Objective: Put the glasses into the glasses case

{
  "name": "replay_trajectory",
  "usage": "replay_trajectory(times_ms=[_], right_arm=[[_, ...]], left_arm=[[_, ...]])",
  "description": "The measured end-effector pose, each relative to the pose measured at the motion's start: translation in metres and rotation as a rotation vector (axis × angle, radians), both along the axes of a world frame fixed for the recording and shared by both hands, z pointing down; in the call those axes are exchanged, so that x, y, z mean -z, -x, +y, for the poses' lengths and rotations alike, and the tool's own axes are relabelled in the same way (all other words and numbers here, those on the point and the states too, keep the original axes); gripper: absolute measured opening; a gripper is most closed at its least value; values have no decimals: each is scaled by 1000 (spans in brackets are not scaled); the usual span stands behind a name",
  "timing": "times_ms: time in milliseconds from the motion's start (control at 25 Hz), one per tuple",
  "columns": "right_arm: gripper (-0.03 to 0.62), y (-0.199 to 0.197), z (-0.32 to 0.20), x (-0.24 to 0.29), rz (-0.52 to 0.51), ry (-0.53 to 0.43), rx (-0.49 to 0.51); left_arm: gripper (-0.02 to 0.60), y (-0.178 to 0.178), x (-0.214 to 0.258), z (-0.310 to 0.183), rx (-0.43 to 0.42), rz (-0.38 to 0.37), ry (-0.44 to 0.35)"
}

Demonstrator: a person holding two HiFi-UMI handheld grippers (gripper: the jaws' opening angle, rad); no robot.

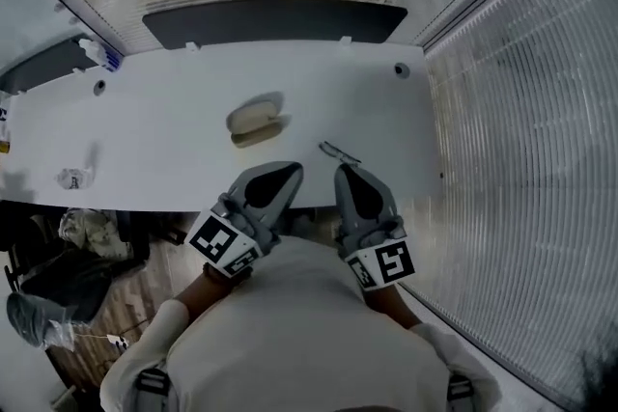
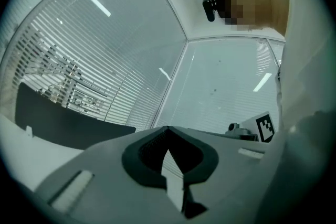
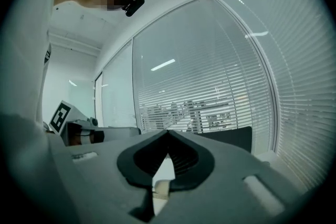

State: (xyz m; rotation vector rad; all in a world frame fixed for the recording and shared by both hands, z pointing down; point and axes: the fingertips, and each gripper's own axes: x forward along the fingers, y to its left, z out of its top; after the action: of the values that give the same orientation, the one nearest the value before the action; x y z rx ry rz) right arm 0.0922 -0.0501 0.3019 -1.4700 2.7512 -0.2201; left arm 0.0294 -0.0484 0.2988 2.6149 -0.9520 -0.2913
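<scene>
Standing at the near edge of the white table (image 1: 174, 111), you hold both tools close to your chest and about level. That suits a moment when neither has work under it yet. The tabletop is mostly bare, so both of the task's things are easy to reach.

Your left gripper (image 1: 288, 171) points toward the table from the left. Its jaws are pressed together with nothing between them, and only window blinds show past the tips in the left gripper view. Your right gripper (image 1: 346, 171) sits just beside it. Its jaws are also closed tight and empty, as the right gripper view shows.

The glasses case (image 1: 256, 123) lies near the middle of the table, ahead of your left tool. It appears to lie open with the lid tipped back, which would leave the hollow ready to receive.

The glasses (image 1: 338, 151) lie on the table to the right of the case and apart from it, close ahead of your right tool. They are too small here to tell whether the arms are folded.

Judging by this layout, your right tool is better placed to pick up the glasses, and your left could steady the case. Either would have to open its jaws first.
</scene>
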Motion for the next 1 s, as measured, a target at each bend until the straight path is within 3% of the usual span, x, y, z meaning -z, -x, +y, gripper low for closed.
replay_trajectory(times_ms=[200, 320, 1000], right_arm=[[2, -2, 24, -39, -14, 148, -10], [2, -4, 24, -58, -21, 182, -11], [2, -16, 6, -78, -6, 213, -39]], left_arm=[[2, -3, -38, 15, 4, -13, 133], [2, -3, -58, 9, 16, -5, 168], [2, -20, -79, -6, -19, -54, 205]])
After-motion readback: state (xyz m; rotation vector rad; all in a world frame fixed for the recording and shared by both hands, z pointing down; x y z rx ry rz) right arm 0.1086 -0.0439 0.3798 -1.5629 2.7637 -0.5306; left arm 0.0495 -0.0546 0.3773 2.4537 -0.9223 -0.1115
